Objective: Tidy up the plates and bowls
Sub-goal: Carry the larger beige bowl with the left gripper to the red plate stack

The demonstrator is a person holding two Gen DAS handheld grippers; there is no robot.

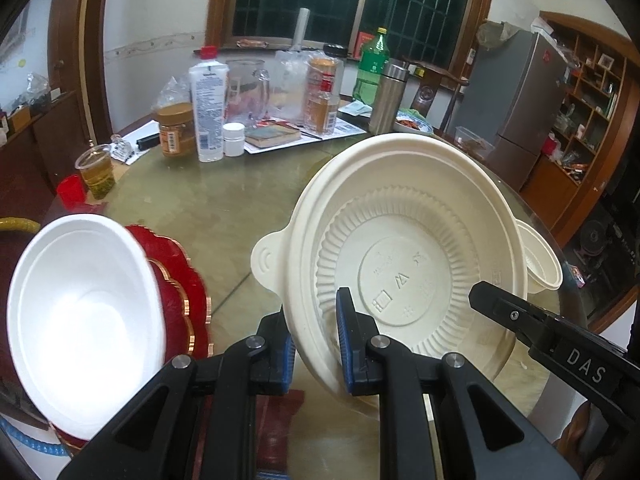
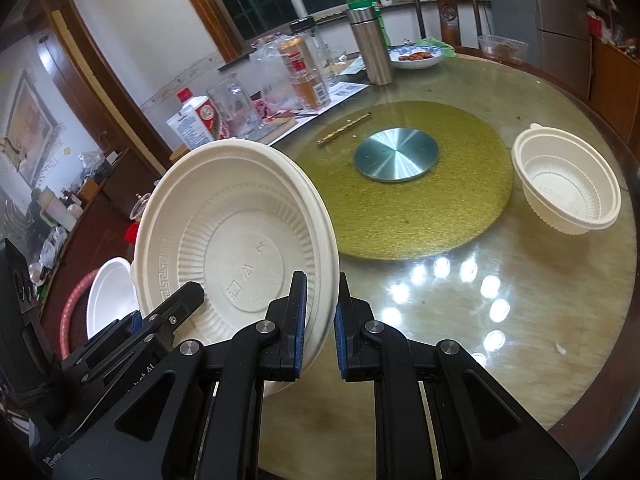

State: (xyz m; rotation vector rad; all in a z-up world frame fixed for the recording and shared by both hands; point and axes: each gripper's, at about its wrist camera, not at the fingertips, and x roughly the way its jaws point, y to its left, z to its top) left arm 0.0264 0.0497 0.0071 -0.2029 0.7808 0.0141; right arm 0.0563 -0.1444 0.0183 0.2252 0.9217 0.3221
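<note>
A large cream plastic bowl (image 1: 408,264) (image 2: 224,240) with a ribbed base hangs tilted above the glass table (image 2: 480,320). My left gripper (image 1: 316,320) is shut on its near left rim. My right gripper (image 2: 322,292) is shut on the opposite rim and also shows at the right of the left wrist view (image 1: 492,304). The left gripper (image 2: 188,296) shows at the bowl's lower left in the right wrist view. A white foam bowl (image 1: 80,312) (image 2: 108,296) rests on red gold-edged plates (image 1: 180,292) to the left. A smaller cream bowl (image 2: 568,192) (image 1: 542,264) stands upright on the table at the right.
A gold turntable (image 2: 440,216) with a metal hub (image 2: 394,154) lies under the glass. At the far side stand bottles (image 1: 208,108), jars (image 1: 176,128), a steel flask (image 2: 370,46), a cup of tea (image 1: 98,170) and a dish of food (image 2: 416,56).
</note>
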